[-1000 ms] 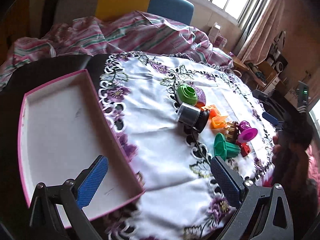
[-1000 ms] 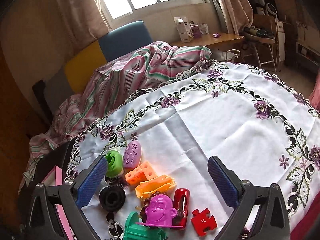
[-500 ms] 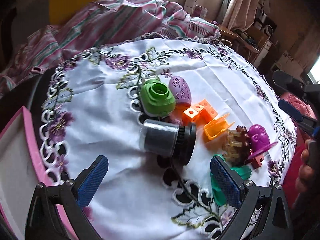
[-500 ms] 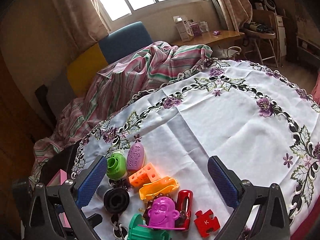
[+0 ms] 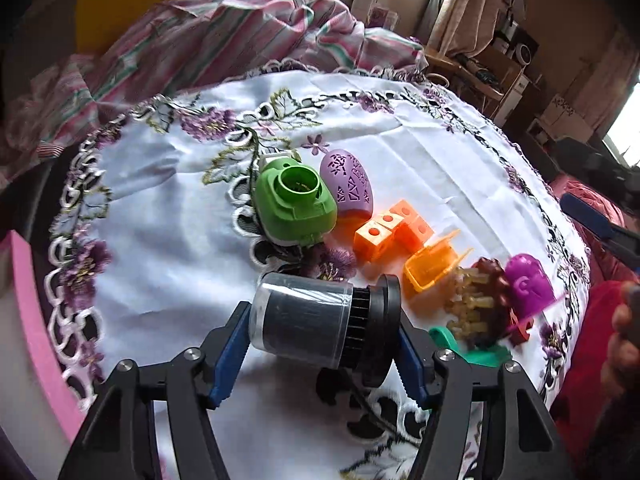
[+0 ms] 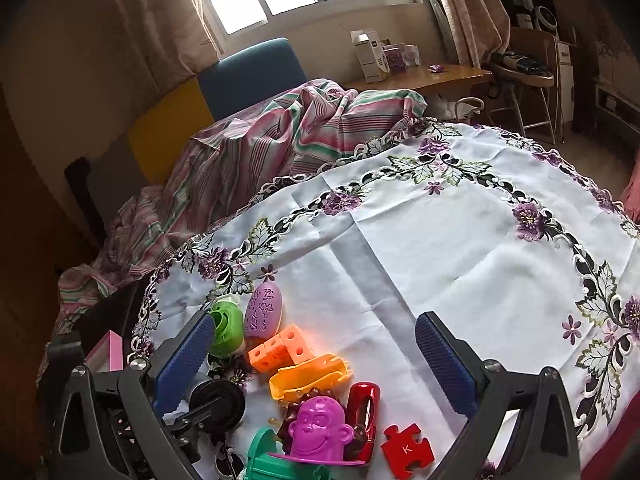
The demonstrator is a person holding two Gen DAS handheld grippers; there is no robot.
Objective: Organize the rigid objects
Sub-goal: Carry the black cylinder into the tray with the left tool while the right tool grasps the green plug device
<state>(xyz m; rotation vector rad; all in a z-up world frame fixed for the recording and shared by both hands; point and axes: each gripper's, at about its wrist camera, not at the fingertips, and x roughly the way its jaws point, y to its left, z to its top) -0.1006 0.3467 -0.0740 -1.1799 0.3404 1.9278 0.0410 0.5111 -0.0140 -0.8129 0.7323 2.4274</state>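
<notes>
**Bench stock: toy cluster, jar and tray**

Left tool (image 5: 322, 354): blue pads on both ends of a dark jar with black ribbed lid (image 5: 320, 330), which lies on its side on the embroidered white cloth (image 5: 168, 240). Whether the pads press or only flank it, I cannot tell.

Right tool (image 6: 312, 360): fingers spread wide, nothing between them, held above the toy cluster.

Cluster, just past the jar:
- green plastic piece with round socket (image 5: 294, 204), touching a lilac egg with cut-out pattern (image 5: 352, 190);
- orange holed blocks (image 5: 392, 232), joined in a row;
- orange open hinged case (image 5: 434, 266), its inside not readable;
- brown piece with pale pegs (image 5: 478, 304), partly behind the purple monkey-face toy (image 6: 318, 426);
- red capsule-shaped piece (image 6: 364, 404);
- red jigsaw piece marked "K" (image 6: 406, 450);
- teal piece (image 6: 276, 462), half cut off by the frame.

Pink-rimmed tray (image 5: 28, 312): at the bench's left edge; contents out of view.

Surroundings: striped blanket (image 6: 280, 136) beyond the bench; white boxes (image 6: 370, 56) on a wooden desk, print too small to read.
</notes>
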